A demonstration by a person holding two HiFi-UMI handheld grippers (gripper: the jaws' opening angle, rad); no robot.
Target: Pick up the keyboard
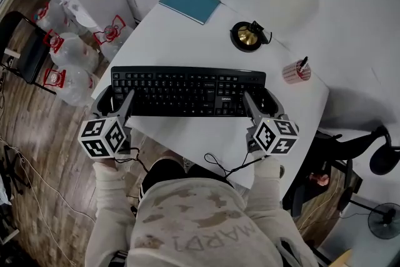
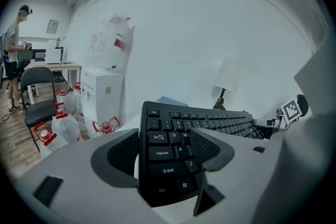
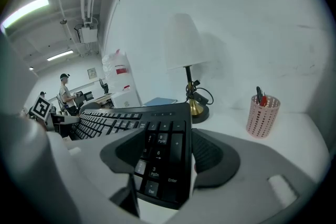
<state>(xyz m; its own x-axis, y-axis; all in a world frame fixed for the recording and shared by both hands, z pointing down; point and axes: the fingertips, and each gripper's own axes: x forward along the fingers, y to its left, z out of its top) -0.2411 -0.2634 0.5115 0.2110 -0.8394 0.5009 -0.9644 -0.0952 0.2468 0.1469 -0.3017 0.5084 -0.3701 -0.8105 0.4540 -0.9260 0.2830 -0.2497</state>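
Observation:
A black keyboard (image 1: 187, 90) lies across the near part of the white table (image 1: 187, 34). My left gripper (image 1: 117, 98) is at its left end, one jaw over the keys and the other outside the end edge. In the left gripper view the keyboard (image 2: 173, 147) fills the gap between the pads (image 2: 210, 147), so the left gripper (image 2: 165, 153) is shut on it. My right gripper (image 1: 259, 100) holds the number-pad end the same way. There the keyboard (image 3: 163, 147) is pinched by the right gripper (image 3: 168, 159). Whether the keyboard is off the table I cannot tell.
Behind the keyboard are a teal notebook (image 1: 189, 2), a lamp with a brass base (image 1: 248, 35) and a pink pen cup (image 1: 295, 72). Water jugs (image 1: 69, 50) and a black chair (image 1: 25, 47) stand left of the table. An office chair (image 1: 369, 147) is at the right.

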